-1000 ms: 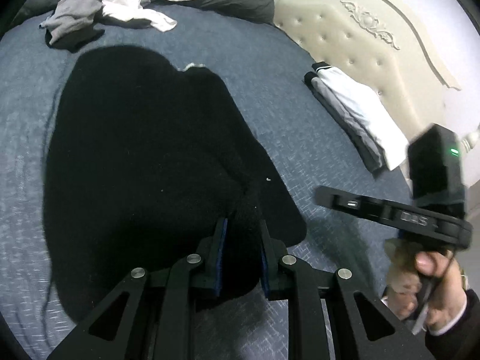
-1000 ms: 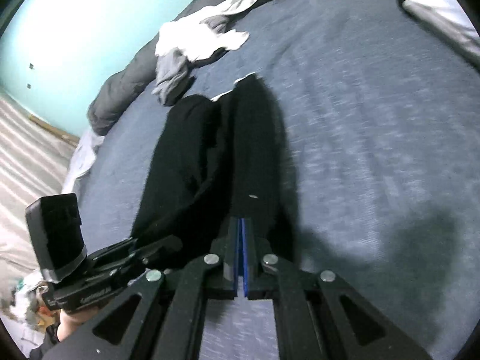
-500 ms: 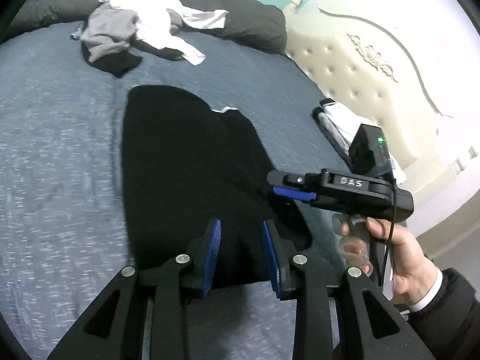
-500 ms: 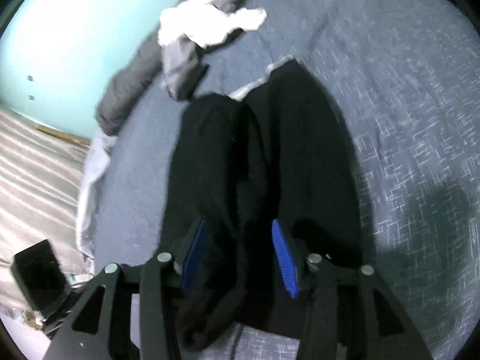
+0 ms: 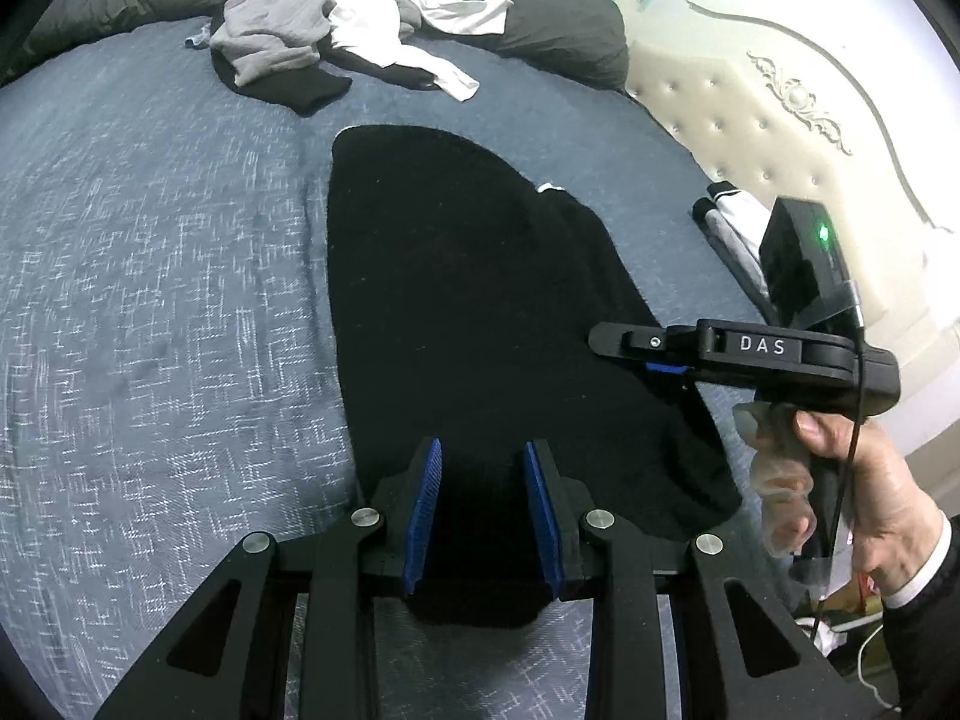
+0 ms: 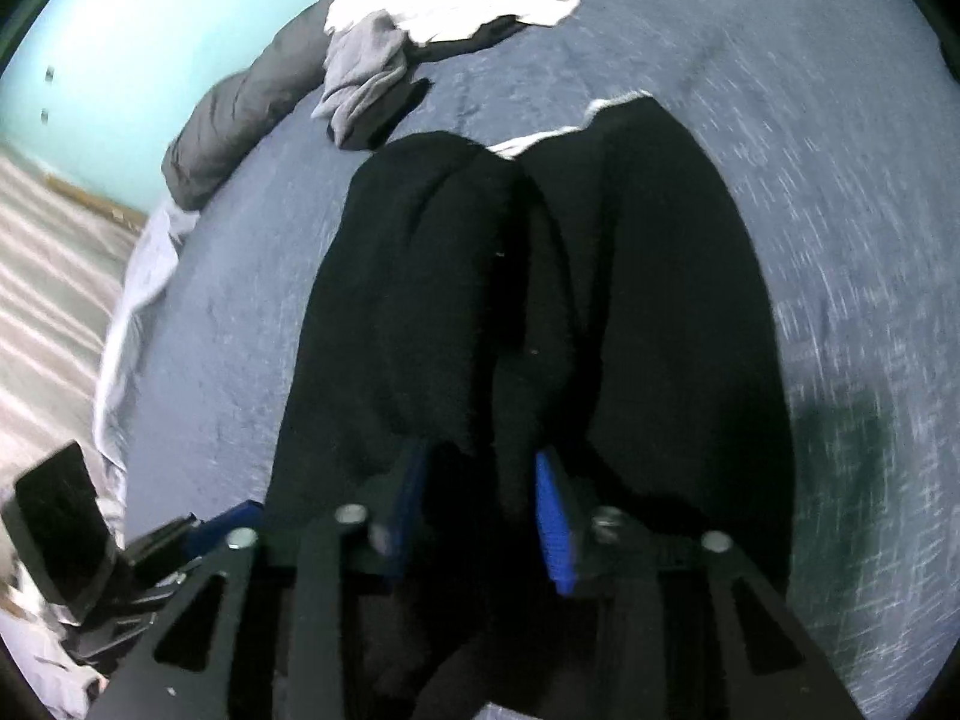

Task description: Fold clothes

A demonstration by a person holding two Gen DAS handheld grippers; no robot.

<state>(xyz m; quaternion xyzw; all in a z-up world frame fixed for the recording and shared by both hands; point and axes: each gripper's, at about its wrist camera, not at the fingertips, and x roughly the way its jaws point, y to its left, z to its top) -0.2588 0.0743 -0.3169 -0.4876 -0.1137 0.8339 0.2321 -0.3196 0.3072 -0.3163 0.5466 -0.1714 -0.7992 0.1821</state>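
A black garment (image 5: 480, 312) lies folded lengthwise on the blue-grey bed (image 5: 150, 312), its long shape running away from both cameras, with a sliver of white label showing at its far edge. In the right wrist view it reads as two dark lobes side by side with a crease between them. The left tongs (image 5: 483, 510) hang over the near end of the garment, blue pads parted with black cloth showing between them; the pads do not appear to press on it. The right tongs (image 6: 480, 516) sit over the same near end from the other side, their jaws closing at this moment, with dark fabric between the blue pads; the picture is blurred and no pinch on the cloth is visible. In the left wrist view a hand (image 5: 864, 480) in a dark sleeve with a white cuff grips the handle of the right tool. Farther off, a heap of white, grey and black clothes (image 5: 354, 42) lies near a dark pillow (image 5: 540, 24). A folded white and dark stack (image 5: 729, 228) rests beside the cream tufted headboard (image 5: 750, 120).
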